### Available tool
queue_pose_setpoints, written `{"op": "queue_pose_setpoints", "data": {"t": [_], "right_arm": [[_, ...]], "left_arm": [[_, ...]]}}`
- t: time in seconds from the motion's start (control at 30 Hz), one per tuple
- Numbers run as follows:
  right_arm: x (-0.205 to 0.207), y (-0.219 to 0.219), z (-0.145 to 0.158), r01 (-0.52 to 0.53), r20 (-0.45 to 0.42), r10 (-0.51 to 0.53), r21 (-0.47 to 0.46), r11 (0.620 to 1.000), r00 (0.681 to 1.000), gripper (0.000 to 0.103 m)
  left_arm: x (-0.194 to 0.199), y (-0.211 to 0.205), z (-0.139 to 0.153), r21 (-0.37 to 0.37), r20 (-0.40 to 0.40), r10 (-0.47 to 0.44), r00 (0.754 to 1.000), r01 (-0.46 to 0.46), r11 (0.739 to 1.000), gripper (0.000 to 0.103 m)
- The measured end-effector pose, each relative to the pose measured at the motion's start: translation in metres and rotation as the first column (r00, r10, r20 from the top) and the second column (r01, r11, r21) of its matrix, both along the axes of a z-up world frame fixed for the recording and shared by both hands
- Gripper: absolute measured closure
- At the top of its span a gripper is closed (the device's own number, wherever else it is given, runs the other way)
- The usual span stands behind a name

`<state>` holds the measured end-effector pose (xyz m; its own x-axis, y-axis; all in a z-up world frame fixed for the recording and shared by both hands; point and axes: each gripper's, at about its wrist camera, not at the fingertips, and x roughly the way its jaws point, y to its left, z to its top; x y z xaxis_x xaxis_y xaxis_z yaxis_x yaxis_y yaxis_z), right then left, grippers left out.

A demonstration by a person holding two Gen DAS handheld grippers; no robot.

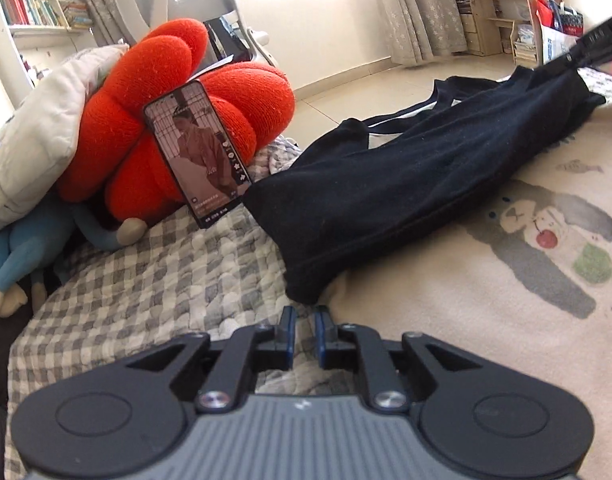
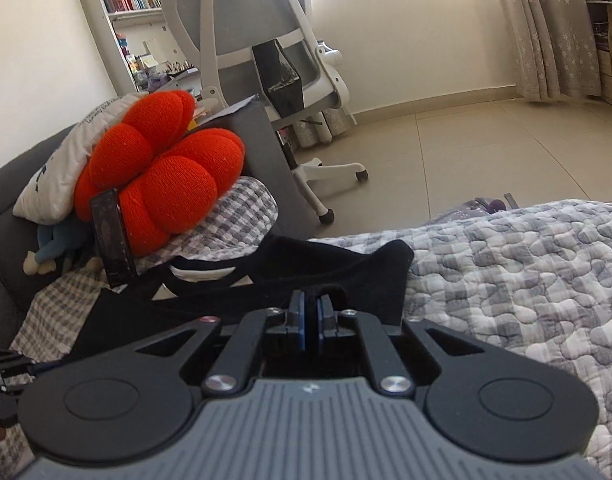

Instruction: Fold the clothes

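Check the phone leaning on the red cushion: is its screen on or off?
On. The phone shows a lit picture of a person with icons down its side, propped upright against the red cushion.

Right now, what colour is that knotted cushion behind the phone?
Bright orange-red cushion, clearest in the left wrist view.

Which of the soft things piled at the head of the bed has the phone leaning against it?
The red knotted cushion; the phone stands propped against it, unlike the white pillow and the blue plush toy.
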<state>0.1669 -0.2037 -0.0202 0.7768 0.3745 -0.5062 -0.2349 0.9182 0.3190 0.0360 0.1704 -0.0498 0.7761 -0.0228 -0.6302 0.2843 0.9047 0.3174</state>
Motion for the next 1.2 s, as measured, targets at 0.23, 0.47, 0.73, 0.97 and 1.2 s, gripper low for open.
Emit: {"op": "queue_pose_setpoints", "data": {"t": [0.23,0.47,0.73,0.97,1.2], "right_arm": [[-0.005,-0.028,0.007,0.035,0.013,-0.036,0.076,0.996,0.999,0.067],[0.017,-0.012,-0.003,-0.072,0.024,0.072,0.01,0.997,0.997,0.059],[0.023,-0.003,-0.016,-0.195,0.078,0.199,-0.067,0.979,0.977,0.059],[0.023,0.006,-0.026,-0.216,0.093,0.23,-0.139,0.967,0.969,0.077],[0.005,0.015,-0.011,-0.147,0.204,0.195,-0.229,0.962,0.959,0.091]], "left_arm": [[0.001,0.017,0.027,-0.185,0.001,0.005,1.0,-0.005,0.983,0.071],[0.053,0.021,0.026,-0.312,-0.032,0.082,0.996,-0.088,0.946,0.064],[0.107,0.047,0.004,-0.546,-0.128,0.174,0.976,-0.216,0.809,0.063],[0.12,0.058,-0.019,-0.703,-0.153,0.176,0.972,-0.232,0.672,0.081],[0.096,0.041,-0.009,-0.667,0.054,0.209,0.977,-0.121,0.735,0.097]]}}
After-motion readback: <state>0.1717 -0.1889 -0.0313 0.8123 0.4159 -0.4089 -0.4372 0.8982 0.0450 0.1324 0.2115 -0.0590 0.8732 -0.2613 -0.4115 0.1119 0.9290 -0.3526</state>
